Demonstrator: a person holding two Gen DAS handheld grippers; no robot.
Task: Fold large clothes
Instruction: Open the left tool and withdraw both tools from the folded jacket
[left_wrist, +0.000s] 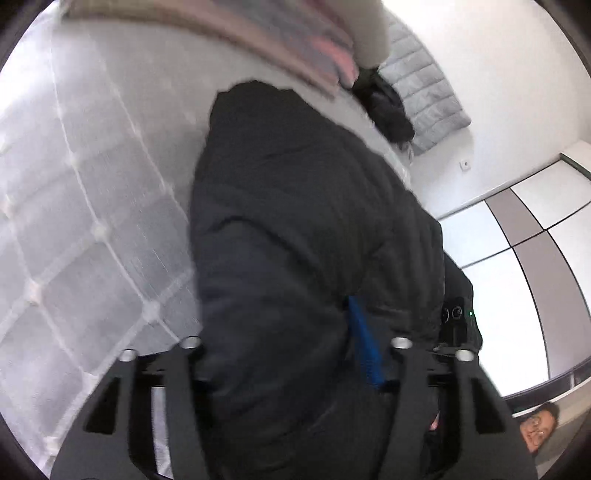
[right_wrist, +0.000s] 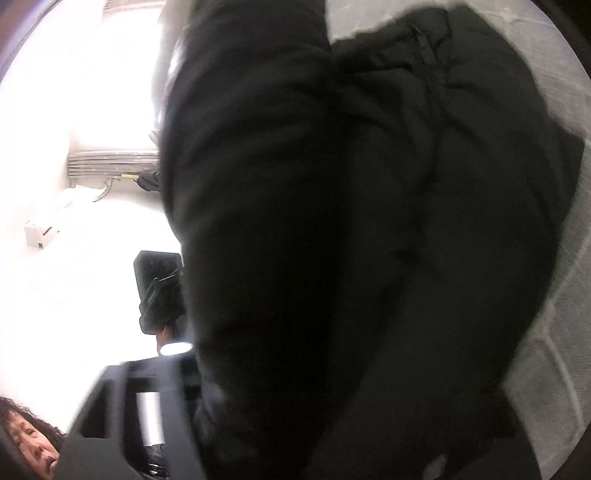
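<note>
A large black padded jacket (left_wrist: 295, 221) hangs lifted over a white quilted bed (left_wrist: 92, 221). My left gripper (left_wrist: 295, 369) holds a fold of it between its fingers; one blue finger pad (left_wrist: 364, 343) shows against the cloth. In the right wrist view the same black jacket (right_wrist: 369, 240) fills most of the frame and covers my right gripper (right_wrist: 295, 424); only its left finger (right_wrist: 147, 406) shows, with cloth bunched beside it. The other hand-held gripper (right_wrist: 159, 288) appears at the left of that view.
Folded pink and grey clothes (left_wrist: 295, 44), a small black garment (left_wrist: 388, 107) and a grey quilted jacket (left_wrist: 424, 85) lie at the far end of the bed. A white wall and wardrobe doors (left_wrist: 517, 240) stand on the right. A radiator (right_wrist: 114, 162) sits under a bright window.
</note>
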